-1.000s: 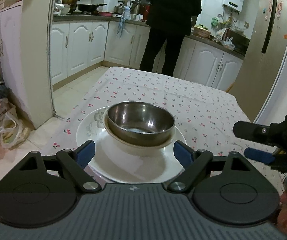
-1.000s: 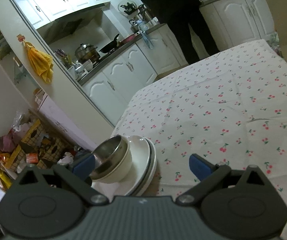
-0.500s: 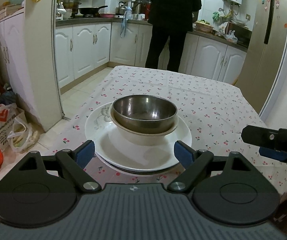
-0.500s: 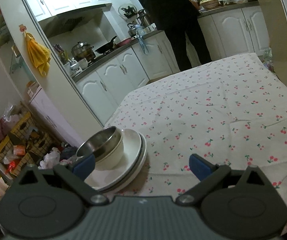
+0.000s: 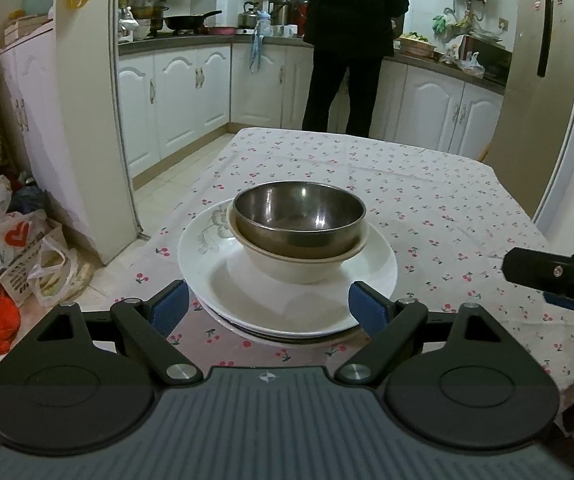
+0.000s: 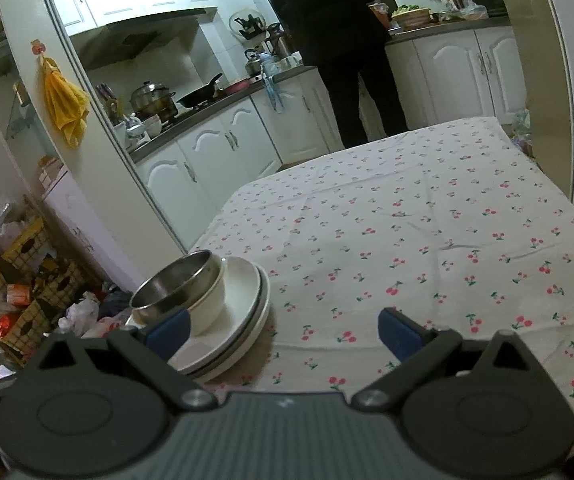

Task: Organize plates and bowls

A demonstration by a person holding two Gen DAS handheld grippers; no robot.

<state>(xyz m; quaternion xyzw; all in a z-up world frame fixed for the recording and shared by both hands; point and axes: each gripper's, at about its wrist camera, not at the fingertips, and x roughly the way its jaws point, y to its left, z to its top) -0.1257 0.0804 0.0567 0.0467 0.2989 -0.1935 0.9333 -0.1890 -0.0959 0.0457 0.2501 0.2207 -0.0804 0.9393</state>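
Near the front left corner of the surface [image 5: 427, 200], under a cherry-print cloth: a stack of white plates [image 5: 287, 300], a cream bowl [image 5: 295, 268] on the top plate, a steel bowl [image 5: 299, 216] nested inside the cream one.

From the left wrist view: left claw [image 5: 269, 306] spread wide, gripping nothing, blue pads [image 5: 169, 306] flanking the near rim of the plates, apart from it as far as can be told. Stack seen head-on and centred, steel bowl's inside visible, a grey flower print on the far left of the top plate. At the right edge, part of the right claw [image 5: 555, 276] seen from the side, over the cloth and well clear of the stack.

From the right wrist view: right claw [image 6: 283, 330] also spread wide and holding nothing, over the cloth just right of the stack. Plates [image 6: 239, 320] seen edge-on here, showing layered rims that the head-on view hides; exact count hard to tell. Cream bowl [image 6: 211, 300] and steel bowl [image 6: 175, 284] partly behind the left-hand pad [image 6: 167, 330].

In both views, beyond the surface: a person in dark clothes [image 5: 351, 40], back turned, at the white kitchen cabinets [image 5: 191, 92]. Bags [image 5: 15, 248] on the floor left of the surface.
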